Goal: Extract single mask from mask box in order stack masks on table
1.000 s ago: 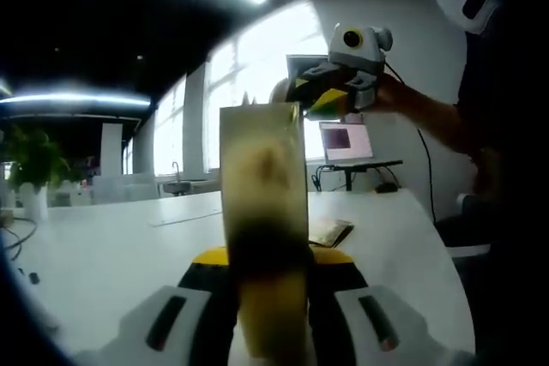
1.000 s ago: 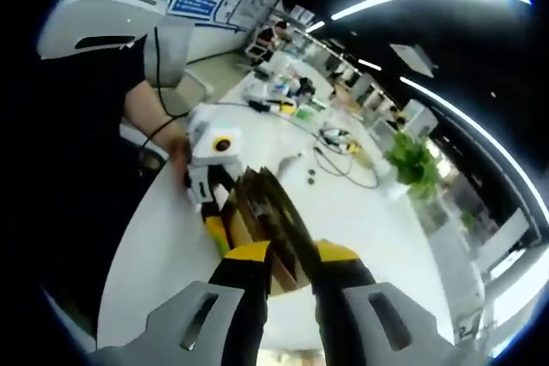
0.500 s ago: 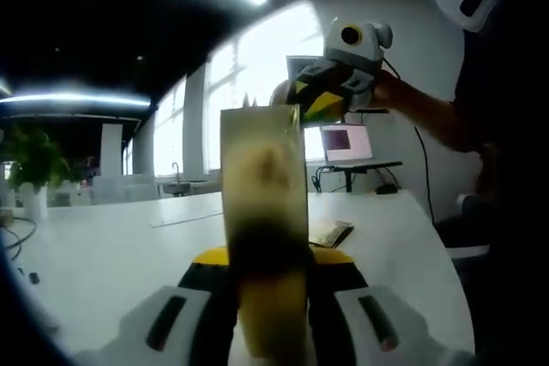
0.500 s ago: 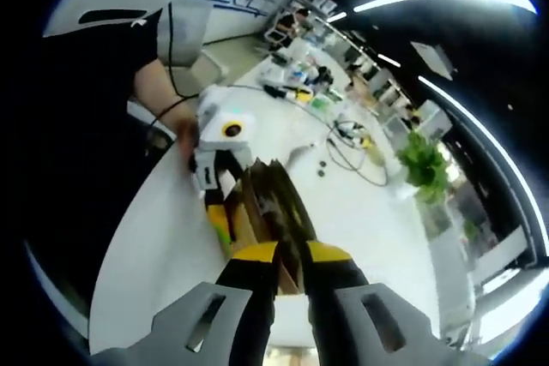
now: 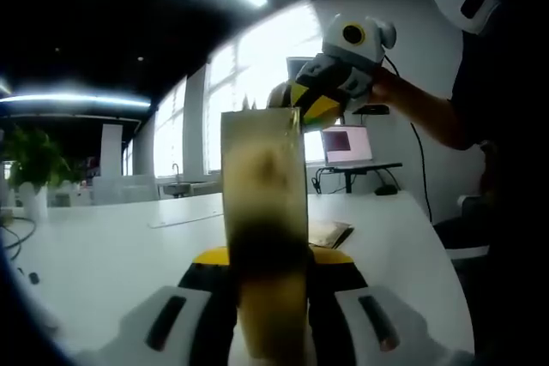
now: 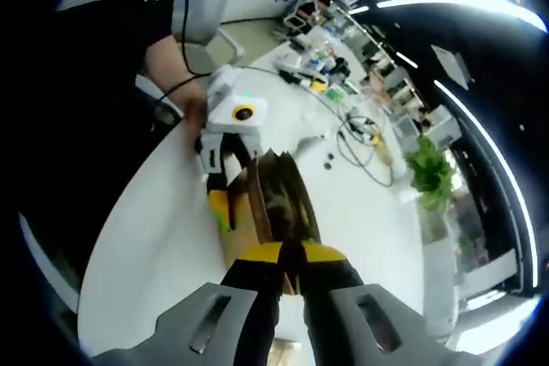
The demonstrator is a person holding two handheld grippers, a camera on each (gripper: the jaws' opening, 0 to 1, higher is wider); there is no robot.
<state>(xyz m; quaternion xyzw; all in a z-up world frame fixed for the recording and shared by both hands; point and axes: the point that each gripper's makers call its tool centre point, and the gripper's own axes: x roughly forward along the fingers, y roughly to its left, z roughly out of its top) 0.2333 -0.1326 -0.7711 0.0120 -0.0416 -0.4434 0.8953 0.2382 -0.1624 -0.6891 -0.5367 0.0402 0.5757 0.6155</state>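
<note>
Holding the mask box (image 5: 263,237) upright between its closed jaws, your left gripper (image 6: 225,176) keeps the box's long axis vertical above the white table (image 5: 111,255). Your right gripper (image 5: 316,102), nearer the open top edge, has its jaws pinched together there; whether they hold a mask is unclear.

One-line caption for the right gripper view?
Right gripper closes at the top of the mask box, held by the left gripper over the white table.
</note>
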